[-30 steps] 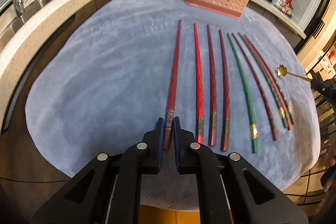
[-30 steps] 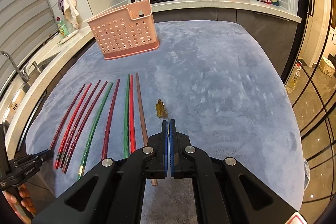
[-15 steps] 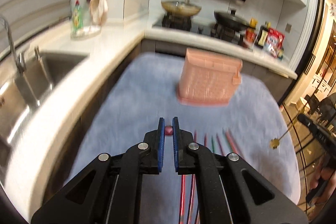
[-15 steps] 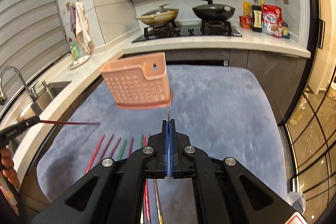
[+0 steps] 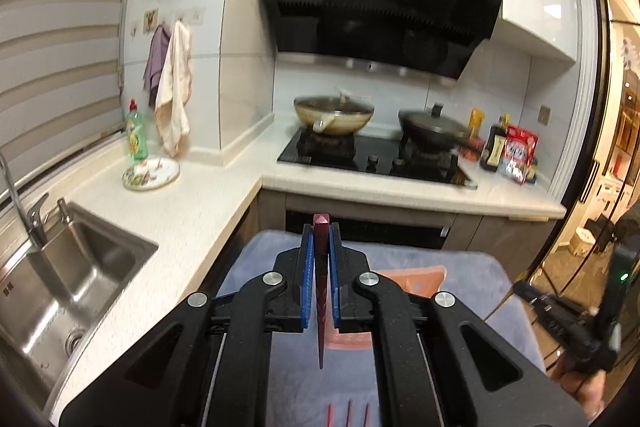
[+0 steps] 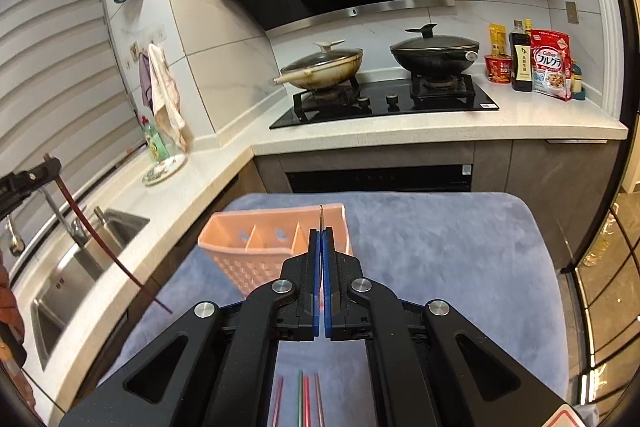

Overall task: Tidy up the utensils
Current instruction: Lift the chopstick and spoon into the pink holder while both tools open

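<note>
A dark red chopstick (image 5: pixel 321 291) sits between the blue pads of the black left gripper (image 5: pixel 321 247). The salmon-pink basket (image 6: pixel 256 259), its wall patterned with small holes, stands on a grey-blue mat (image 6: pixel 440 251). At 6 o'clock lie red and green chopsticks (image 6: pixel 300 399).
</note>
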`<action>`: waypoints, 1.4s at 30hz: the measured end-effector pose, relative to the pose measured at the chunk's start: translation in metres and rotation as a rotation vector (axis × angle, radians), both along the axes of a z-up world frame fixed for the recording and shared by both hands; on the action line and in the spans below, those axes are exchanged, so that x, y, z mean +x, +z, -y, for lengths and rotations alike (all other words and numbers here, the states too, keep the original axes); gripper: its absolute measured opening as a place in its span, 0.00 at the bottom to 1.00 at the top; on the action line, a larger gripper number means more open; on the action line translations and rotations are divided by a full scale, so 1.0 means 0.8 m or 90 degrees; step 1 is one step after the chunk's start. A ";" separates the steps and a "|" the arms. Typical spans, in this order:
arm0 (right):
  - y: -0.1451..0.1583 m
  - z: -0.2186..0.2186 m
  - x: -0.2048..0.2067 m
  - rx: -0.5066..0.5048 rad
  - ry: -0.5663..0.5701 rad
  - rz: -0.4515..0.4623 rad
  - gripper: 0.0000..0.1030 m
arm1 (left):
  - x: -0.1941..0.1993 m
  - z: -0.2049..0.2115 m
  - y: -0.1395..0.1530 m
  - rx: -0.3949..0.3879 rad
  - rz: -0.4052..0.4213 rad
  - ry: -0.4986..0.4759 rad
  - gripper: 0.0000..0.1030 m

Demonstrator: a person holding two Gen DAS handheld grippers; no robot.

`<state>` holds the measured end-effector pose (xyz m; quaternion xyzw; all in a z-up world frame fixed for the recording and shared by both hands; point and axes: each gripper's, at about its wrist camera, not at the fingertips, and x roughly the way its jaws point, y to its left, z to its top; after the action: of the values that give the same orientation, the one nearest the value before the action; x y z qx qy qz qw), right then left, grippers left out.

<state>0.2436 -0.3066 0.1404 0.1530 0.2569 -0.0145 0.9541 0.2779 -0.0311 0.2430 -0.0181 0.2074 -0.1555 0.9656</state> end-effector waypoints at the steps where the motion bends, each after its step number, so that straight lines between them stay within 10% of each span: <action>1: 0.000 0.002 0.012 0.011 0.002 0.000 0.01 | 0.006 0.006 0.013 -0.011 0.015 0.002 0.07; 10: -0.014 0.010 0.085 0.024 0.001 -0.007 0.01 | 0.066 0.063 0.037 -0.028 0.060 0.000 0.07; 26: -0.085 0.007 0.124 0.009 0.008 -0.071 0.04 | 0.115 0.068 -0.076 -0.016 -0.038 0.000 0.07; 30: -0.081 0.006 0.117 0.006 0.004 -0.067 0.05 | 0.115 0.058 -0.085 -0.028 -0.055 0.002 0.08; 35: -0.060 0.005 0.087 0.009 0.002 -0.050 0.15 | 0.098 0.037 -0.086 -0.032 -0.066 0.021 0.37; 42: -0.039 -0.001 -0.008 0.006 0.014 -0.026 0.28 | 0.034 0.006 -0.097 0.003 -0.073 0.027 0.41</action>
<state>0.2369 -0.3056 0.1091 0.1540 0.2779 -0.0058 0.9482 0.3053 -0.0357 0.1651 -0.0291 0.2624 -0.1333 0.9552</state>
